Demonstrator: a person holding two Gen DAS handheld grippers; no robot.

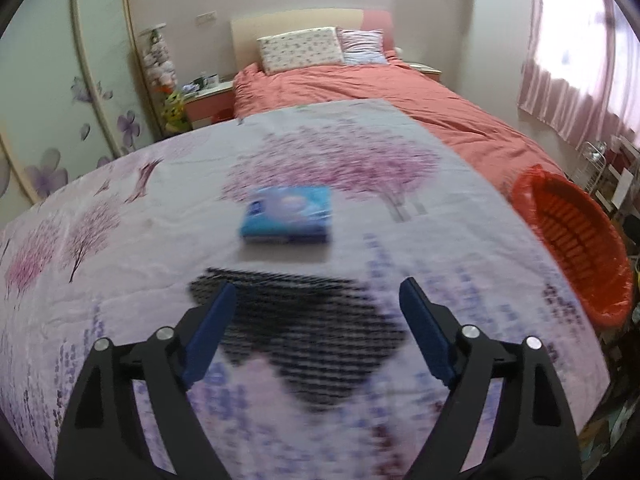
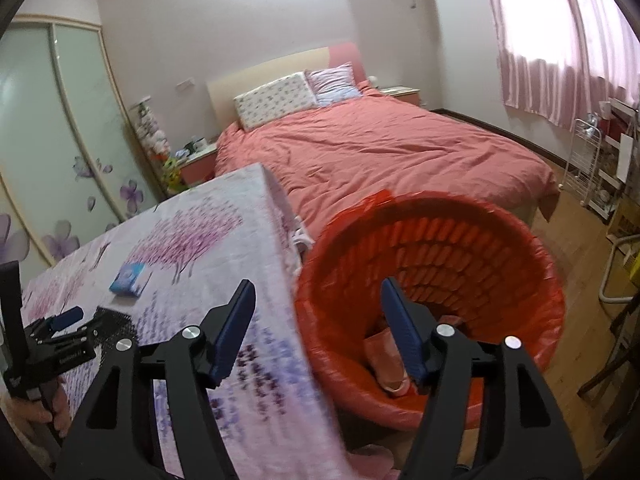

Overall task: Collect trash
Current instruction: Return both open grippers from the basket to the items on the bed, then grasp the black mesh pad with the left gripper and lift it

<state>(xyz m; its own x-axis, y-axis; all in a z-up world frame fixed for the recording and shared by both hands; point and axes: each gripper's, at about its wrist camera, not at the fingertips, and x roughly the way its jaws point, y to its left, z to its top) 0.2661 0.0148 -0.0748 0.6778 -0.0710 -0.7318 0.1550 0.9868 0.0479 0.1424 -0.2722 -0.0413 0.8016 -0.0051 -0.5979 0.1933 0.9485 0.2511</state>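
A blue packet (image 1: 286,220) lies flat on the flower-print tablecloth (image 1: 120,240). Nearer to me lies a black-and-white checked piece (image 1: 304,336), blurred. My left gripper (image 1: 318,289) hangs open just above that piece, with nothing between its fingers. In the right wrist view, the left gripper (image 2: 74,322) sits over the checked piece (image 2: 114,318), with the blue packet (image 2: 128,278) beyond it. My right gripper (image 2: 318,287) is open and empty, above the table's right edge and the rim of the red bin (image 2: 460,248). A pink crumpled item (image 2: 384,360) lies in the bin.
The red-lined bin (image 1: 576,248) stands on the floor off the table's right side. Behind the table is a bed with a coral cover (image 2: 380,152). A white wire rack (image 2: 584,160) and clutter stand at the right wall. A hand (image 2: 36,416) holds the left gripper.
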